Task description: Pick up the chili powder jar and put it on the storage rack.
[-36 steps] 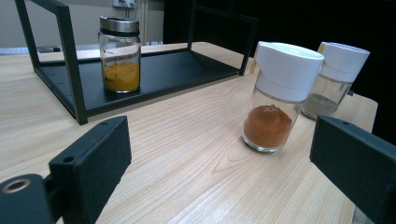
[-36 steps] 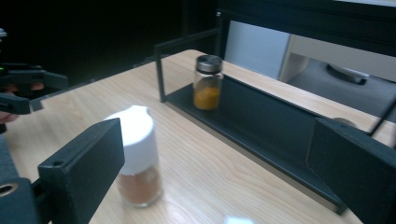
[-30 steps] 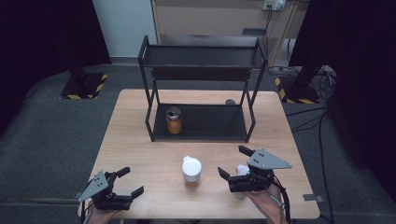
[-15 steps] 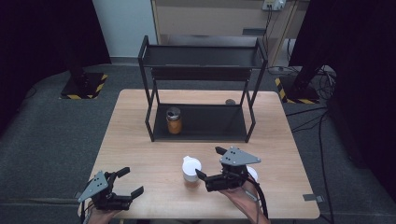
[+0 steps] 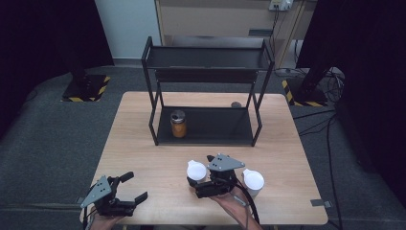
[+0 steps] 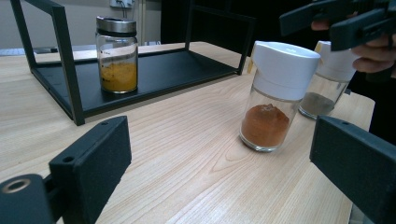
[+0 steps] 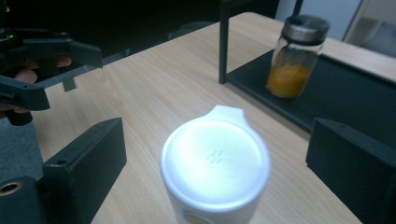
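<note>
- We hold the right gripper [image 5: 203,184] near the table's [image 5: 143,143] front edge, a little right of its middle, jaws spread wide and holding nothing.
- The red jar [image 5: 196,171], white-capped and upright, stands just beyond and left of that gripper. In the right gripper view its cap [image 7: 215,161] sits between the two jaws, low in the gap, with daylight on both sides: no contact that we can see.
- The jar's long axis is vertical; the jaws flank it level, so we judge that closing them would take it across its width.
- The right gripper is much the nearer. The left gripper [image 5: 131,187] rests at the front left corner, well apart, jaws also spread and empty.
- A second white-capped jar [image 5: 253,182] with dark contents stands just right of the right gripper.
- A yellow jar [image 5: 178,123] stands on the rack's [image 5: 206,139] lower shelf, left end.
- Against half a second earlier, the right gripper has moved left and nearly reached the red jar, uncovering the second jar. The left gripper has not moved.
</note>
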{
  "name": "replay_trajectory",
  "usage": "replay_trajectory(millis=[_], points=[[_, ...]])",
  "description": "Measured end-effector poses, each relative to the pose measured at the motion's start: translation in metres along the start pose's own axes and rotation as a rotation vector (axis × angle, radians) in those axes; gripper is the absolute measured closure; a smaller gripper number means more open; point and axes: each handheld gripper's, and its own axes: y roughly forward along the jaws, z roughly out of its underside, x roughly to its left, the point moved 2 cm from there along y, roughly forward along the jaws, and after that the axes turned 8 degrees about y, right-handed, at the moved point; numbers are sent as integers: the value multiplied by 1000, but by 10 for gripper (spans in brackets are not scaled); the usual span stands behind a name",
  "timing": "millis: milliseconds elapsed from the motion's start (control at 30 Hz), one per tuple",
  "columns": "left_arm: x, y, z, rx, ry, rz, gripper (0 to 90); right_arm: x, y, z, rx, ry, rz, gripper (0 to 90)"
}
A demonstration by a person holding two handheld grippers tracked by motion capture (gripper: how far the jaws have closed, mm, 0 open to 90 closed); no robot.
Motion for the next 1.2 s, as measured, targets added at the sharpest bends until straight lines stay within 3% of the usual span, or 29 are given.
replay_trajectory(millis=[400,767,967,1200], points=[[0,0,0,-1,1,4,46,5,21,11,23,15,35,127],[0,0,0,0,1,5,46,7,30,21,25,9,56,204],[0,0,0,0,1,8,47,9,31,26,9,-5,66,303],[1,1,0,1,1,10,46,13,31,29,-7,-11,83,310]])
